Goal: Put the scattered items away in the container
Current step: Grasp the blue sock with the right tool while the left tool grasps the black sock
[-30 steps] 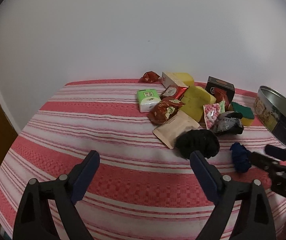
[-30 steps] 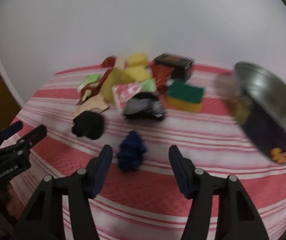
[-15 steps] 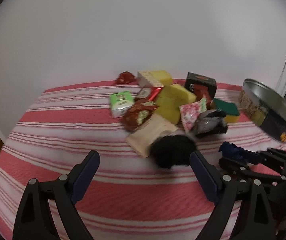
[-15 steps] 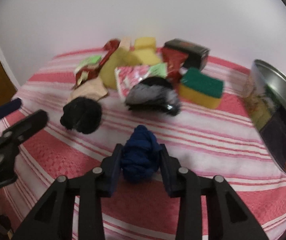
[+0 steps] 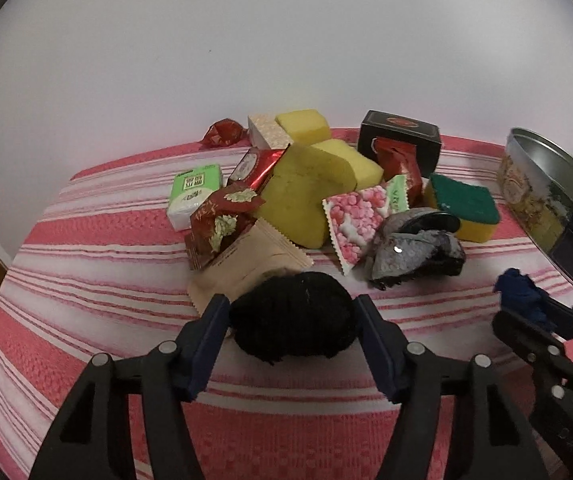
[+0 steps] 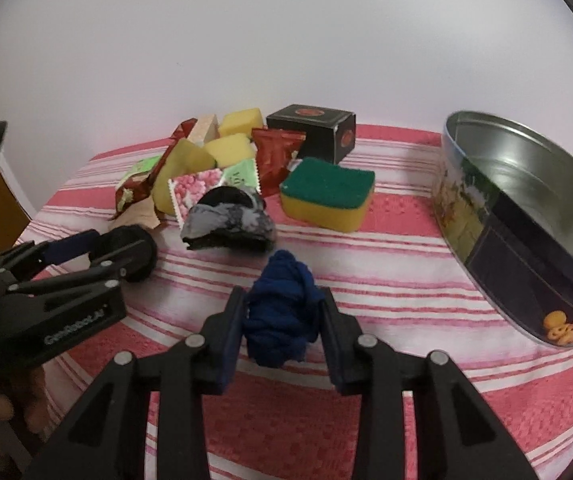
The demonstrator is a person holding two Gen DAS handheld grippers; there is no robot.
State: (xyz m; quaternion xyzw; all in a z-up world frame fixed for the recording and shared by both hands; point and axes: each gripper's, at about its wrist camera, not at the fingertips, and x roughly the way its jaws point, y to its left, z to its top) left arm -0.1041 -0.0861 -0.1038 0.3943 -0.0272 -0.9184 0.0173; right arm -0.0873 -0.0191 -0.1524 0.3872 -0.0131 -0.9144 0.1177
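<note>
Two grippers now pinch bundles: left gripper (image 5: 291, 322) newly clamps the black bundle (image 5: 292, 326), right gripper (image 6: 282, 316) the blue bundle (image 6: 282, 312), bare striped cloth (image 6: 386, 288) before the tin (image 6: 526, 216).

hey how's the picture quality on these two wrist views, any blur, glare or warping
Left wrist view: sharp on the black sock ball in the left claw, dim, with black fisheye corners. Right wrist view: the tin bows with distortion, soft glare inside it; the blue sock ball in the right claw is crisp.

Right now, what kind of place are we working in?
Probably a home: a table under a red striped cloth, against a plain white wall, strewn with sponges, snack packets and a biscuit tin.
</note>
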